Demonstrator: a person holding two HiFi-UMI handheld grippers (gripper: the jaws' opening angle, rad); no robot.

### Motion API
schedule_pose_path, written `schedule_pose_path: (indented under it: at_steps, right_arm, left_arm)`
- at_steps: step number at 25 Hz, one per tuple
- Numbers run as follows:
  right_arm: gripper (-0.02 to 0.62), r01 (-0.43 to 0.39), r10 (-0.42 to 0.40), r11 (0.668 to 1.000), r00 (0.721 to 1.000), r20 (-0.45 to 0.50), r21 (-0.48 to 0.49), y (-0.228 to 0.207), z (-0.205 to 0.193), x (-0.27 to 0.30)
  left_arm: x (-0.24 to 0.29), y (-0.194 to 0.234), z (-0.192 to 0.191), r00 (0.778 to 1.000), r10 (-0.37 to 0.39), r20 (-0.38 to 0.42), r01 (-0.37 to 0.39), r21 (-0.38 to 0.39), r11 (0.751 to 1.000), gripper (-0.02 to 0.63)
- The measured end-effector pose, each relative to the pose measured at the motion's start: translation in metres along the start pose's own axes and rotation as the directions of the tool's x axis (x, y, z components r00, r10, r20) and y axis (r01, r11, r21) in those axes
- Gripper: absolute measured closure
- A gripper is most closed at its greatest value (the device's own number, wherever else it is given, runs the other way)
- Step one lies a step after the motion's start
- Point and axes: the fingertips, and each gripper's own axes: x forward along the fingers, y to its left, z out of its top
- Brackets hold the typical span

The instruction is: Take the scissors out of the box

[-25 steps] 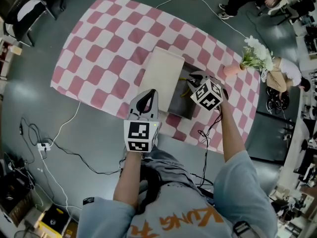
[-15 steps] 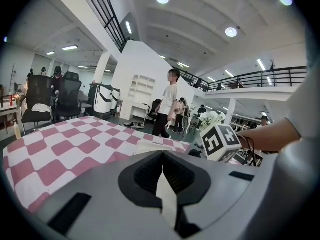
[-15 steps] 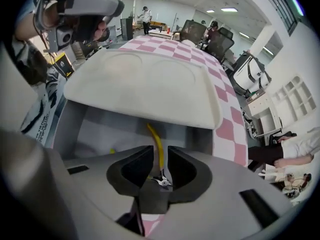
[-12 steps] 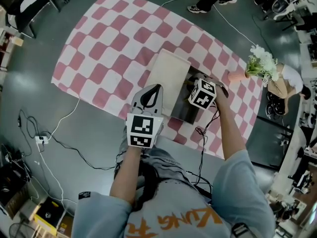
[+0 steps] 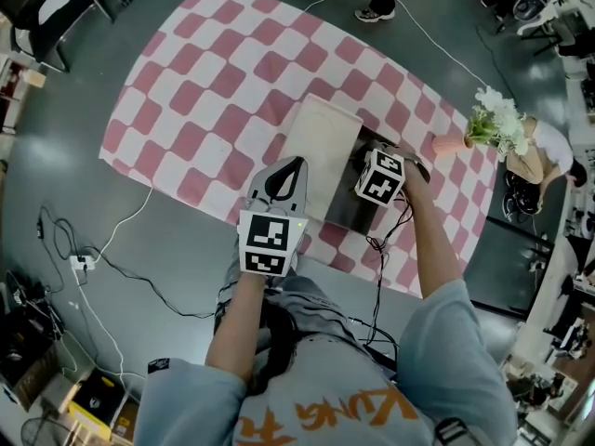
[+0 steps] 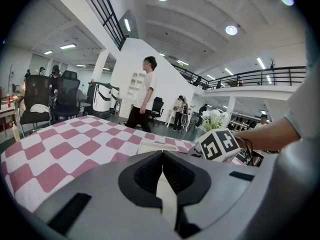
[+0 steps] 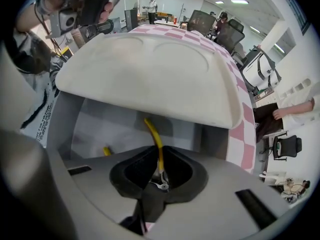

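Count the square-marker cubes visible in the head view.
2. The left gripper carries one cube, near the table's front edge; the right gripper, shut on the scissors in the box, carries the other cube. None looks hidden.

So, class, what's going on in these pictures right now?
A person holds a tool in each hand over a checked tablecloth. The right tool is inside the open box, under its raised lid, shut on the yellow-handled scissors, which aren't out yet. The left tool hangs shut and empty near the box.
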Motion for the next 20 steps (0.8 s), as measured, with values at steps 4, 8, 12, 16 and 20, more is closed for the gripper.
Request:
schedule_pose_path:
  at_steps: [4,8,12,16,20]
  right_arm:
    - [0.563,0.040,-0.040,0.999,0.999,-0.002,-0.022,0.002,-0.002,-0.001]
    - [0.565,0.100,-0.099,0.993,0.995,0.008,-0.067,0.005,-0.003,-0.014]
    - [0.565,0.170,-0.165,0.980,0.985,0.053,-0.099,0.008,-0.005,-0.036]
    - [0.565,0.237,-0.229,0.969,0.968,0.101,-0.075,0.011,-0.004,-0.055]
    - [0.566,0.298,-0.291,0.954,0.943,0.162,-0.018,0.012,-0.003,-0.074]
  left_arm:
    - [0.002,-0.007,0.000,1.000,-0.015,-0.003,0.015,0.009,1.000,0.586]
    - [-0.001,-0.013,0.001,1.000,-0.023,0.002,0.023,0.016,1.000,0.586]
    - [-0.005,-0.021,0.001,1.000,-0.023,0.010,0.022,0.019,1.000,0.586]
    - [-0.011,-0.029,0.002,0.999,-0.024,0.022,0.023,0.022,0.999,0.586]
    - [-0.017,-0.041,0.003,0.999,-0.025,0.039,0.024,0.025,0.999,0.586]
